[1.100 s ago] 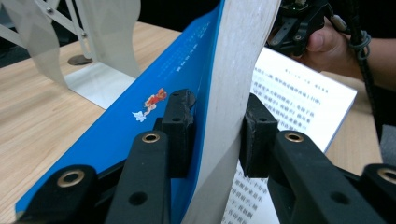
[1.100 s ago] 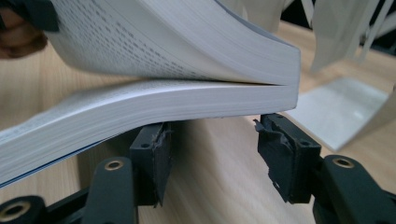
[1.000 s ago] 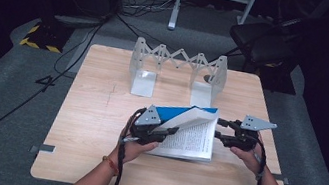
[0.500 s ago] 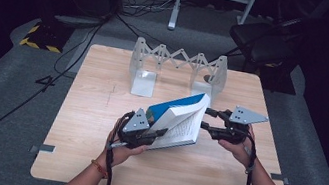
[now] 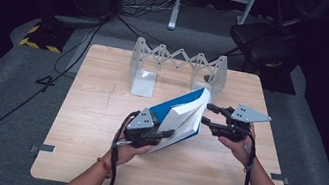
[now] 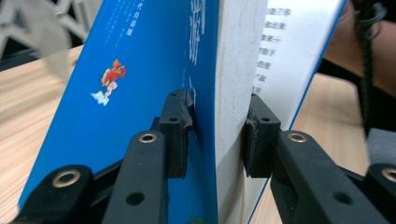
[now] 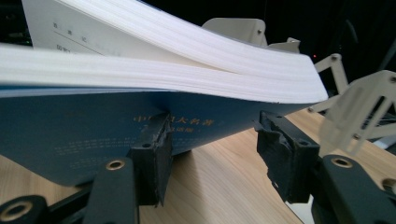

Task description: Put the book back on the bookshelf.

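Observation:
A thick book with a blue cover stands tilted above the wooden table, its upper edge raised toward the back right. My left gripper is shut on its lower part. In the left gripper view, one pad presses the blue cover of the book and the other presses the page block. My right gripper is at the book's raised right edge. In the right gripper view it stands open under the book, with the left pad close to the cover and the right pad apart.
A white folding lattice rack with two upright end plates stands at the back of the table. A dark chair and cables lie on the floor beyond. Bare wood spreads left and in front of the hands.
The book has swung up from nearly flat to a steep tilt. My right gripper has risen with its upper edge, and my left gripper has stayed on the lower part.

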`<state>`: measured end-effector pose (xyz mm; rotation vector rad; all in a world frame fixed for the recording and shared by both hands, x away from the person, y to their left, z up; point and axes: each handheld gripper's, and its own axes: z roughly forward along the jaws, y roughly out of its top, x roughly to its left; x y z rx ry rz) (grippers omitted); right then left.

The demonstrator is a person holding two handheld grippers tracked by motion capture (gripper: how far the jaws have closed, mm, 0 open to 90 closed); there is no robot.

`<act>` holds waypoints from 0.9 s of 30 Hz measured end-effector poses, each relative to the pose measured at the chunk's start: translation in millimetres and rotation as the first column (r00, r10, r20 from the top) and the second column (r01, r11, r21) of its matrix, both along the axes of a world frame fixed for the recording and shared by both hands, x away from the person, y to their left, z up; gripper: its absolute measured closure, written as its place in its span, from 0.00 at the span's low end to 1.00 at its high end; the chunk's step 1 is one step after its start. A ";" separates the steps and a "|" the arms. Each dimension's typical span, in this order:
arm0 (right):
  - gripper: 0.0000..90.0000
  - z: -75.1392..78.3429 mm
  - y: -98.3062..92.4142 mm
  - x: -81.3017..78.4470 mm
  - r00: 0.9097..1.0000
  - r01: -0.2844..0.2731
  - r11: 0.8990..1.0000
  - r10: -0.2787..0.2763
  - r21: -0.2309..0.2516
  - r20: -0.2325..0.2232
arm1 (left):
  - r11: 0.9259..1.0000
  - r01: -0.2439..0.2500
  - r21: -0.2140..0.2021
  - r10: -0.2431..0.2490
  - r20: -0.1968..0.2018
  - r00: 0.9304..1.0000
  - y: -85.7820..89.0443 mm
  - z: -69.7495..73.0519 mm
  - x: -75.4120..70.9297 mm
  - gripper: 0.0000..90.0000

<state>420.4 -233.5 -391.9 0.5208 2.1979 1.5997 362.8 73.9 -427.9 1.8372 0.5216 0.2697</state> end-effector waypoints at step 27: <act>0.47 28.0 9.1 -18.6 0.999 -0.011 1.000 0.012 -0.019 0.051 | 0.995 0.055 -0.080 -0.056 -0.010 0.998 7.7 7.6 5.1 0.75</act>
